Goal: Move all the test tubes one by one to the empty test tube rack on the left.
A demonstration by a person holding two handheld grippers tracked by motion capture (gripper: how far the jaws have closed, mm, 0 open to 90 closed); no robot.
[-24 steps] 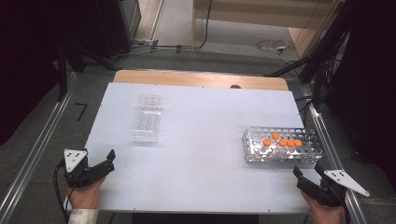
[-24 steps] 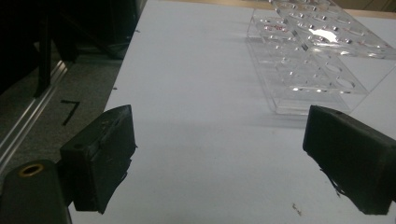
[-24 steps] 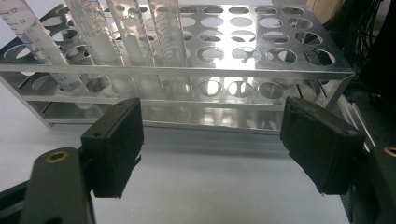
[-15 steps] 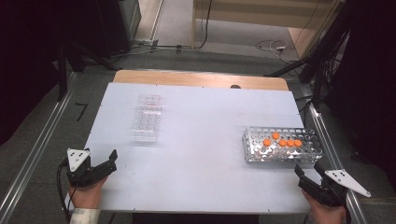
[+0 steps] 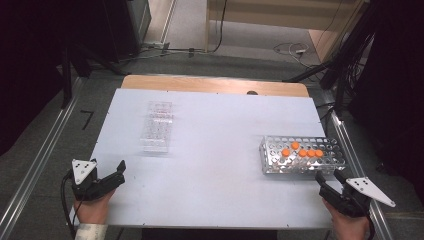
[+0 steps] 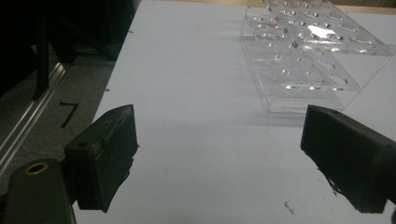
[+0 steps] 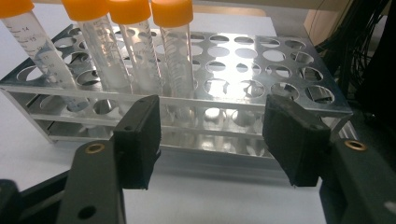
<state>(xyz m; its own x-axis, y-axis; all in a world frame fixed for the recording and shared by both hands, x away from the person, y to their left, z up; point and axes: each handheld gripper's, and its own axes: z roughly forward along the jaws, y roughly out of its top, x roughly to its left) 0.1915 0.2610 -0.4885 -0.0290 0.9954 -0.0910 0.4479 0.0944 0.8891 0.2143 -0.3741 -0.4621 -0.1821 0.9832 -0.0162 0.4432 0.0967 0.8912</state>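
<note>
A white table (image 5: 215,165) holds a shiny metal tube rack (image 5: 300,156) near its right edge, its top plate punched with rows of round holes, and five clear tubes with orange caps (image 5: 302,151) stand upright in it, printed measuring marks with the numbers 14 and 15 readable on one. Well apart, toward the left, lies a clear plastic rack (image 5: 158,126) with empty holes. At the near corners, the left gripper (image 5: 116,176) has its jaws spread wide around nothing, and the right gripper (image 5: 331,182), just before the metal rack, is likewise open and empty.
</note>
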